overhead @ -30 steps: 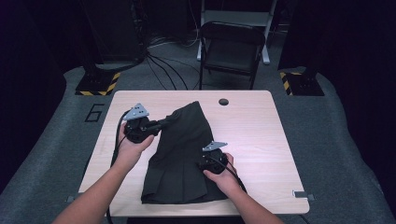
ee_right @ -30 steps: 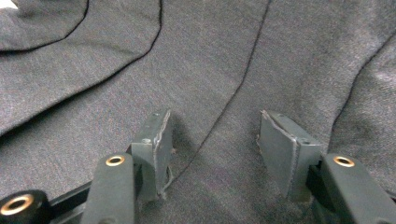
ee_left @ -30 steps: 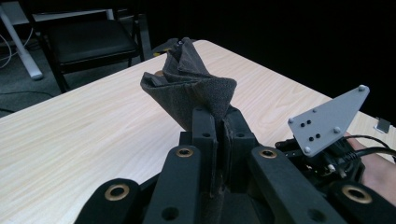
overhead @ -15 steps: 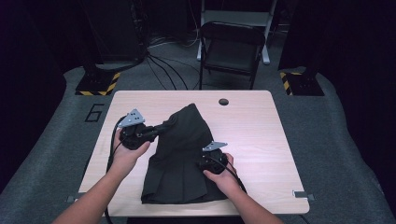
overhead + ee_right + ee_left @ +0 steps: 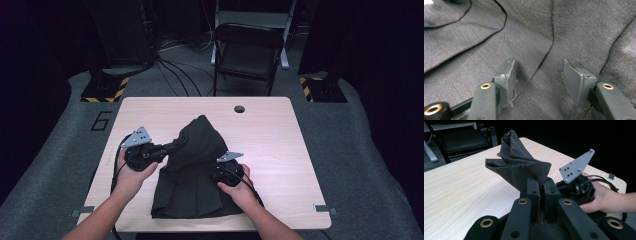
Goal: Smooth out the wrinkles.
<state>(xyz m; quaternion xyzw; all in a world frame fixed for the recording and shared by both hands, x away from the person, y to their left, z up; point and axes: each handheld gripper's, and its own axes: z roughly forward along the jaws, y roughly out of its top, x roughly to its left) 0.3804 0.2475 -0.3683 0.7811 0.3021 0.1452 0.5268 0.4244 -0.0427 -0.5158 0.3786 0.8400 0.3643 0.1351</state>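
A dark grey pleated garment [image 5: 192, 175] lies on the light wooden table [image 5: 280, 145], its far part lifted into a peak. My left gripper [image 5: 172, 147] is shut on a folded corner of that cloth [image 5: 519, 170] and holds it up off the table; in the left gripper view the fabric is pinched tight between the jaws [image 5: 542, 195]. My right gripper [image 5: 220, 176] rests on the garment's right side with its jaws apart. In the right gripper view the pads [image 5: 506, 80] stand open over flat cloth [image 5: 499, 45] with a pleat edge running between them.
A round cable hole [image 5: 239, 108] sits near the table's far edge. A black folding chair [image 5: 247, 52] stands behind the table, and hazard-striped bases [image 5: 102, 90] flank it on the floor. Bare tabletop stretches to the right of the garment.
My left gripper has carried the pinched corner toward the person and to the right, raising the far part of the garment into a taller peak. The right gripper has stayed put.
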